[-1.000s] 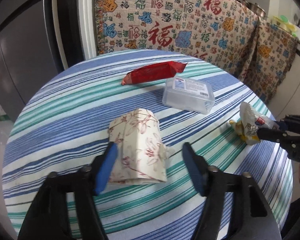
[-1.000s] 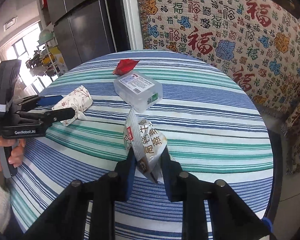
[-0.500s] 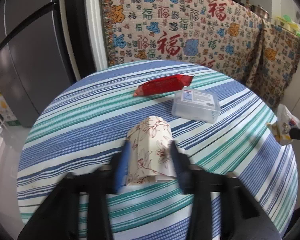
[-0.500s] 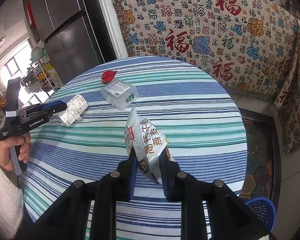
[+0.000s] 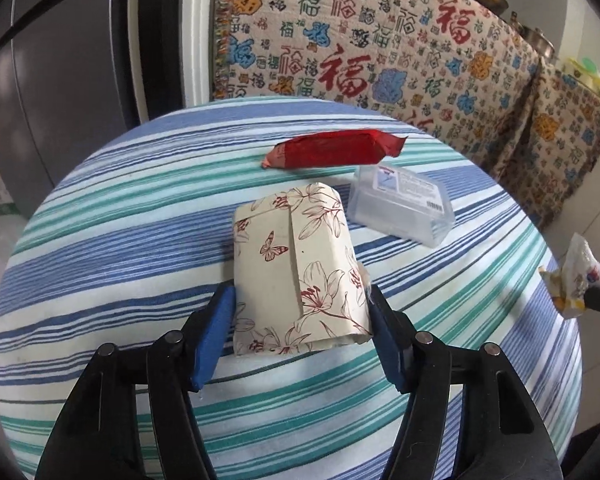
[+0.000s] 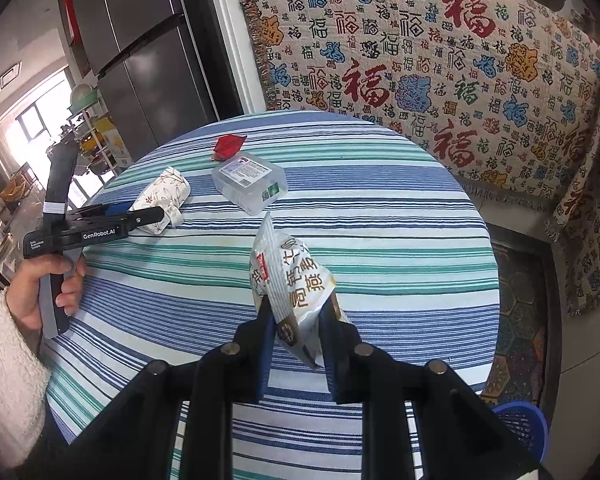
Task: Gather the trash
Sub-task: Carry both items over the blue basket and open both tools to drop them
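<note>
Floral tissue pack (image 5: 300, 276) lies directly ahead of the left gripper (image 5: 300, 320), between its two blue pads (image 5: 216, 332), with its long axis running away from the gripper along the pointing line. The jaws have just been closing from a wider setting, with the pack between them. In the left wrist view both pads sit against the pack's near sides and appear to press on it, so the gripper is judged to be clamped on the pack's near end. The pack appears to rest on the striped table (image 5: 100, 240); a lift cannot be confirmed.

Right gripper (image 6: 296, 320) is closed narrow on a silver snack wrapper (image 6: 292, 280), held above the table edge nearest that hand. A blue basket (image 6: 520, 424) sits low and to the right of the right gripper, partly cut off by the frame edge.

Beyond the left gripper, past the pack's far end, lies a red wrapper (image 5: 332, 152), long axis crosswise. A clear plastic box (image 5: 404, 208) sits ahead and to the right, just beside the pack's far end. The left hand is nearer to both.

Hidden items: the pack's underside and its contact with the table; the basket's contents. The person's left hand (image 6: 40, 292) grips the handle.
</note>
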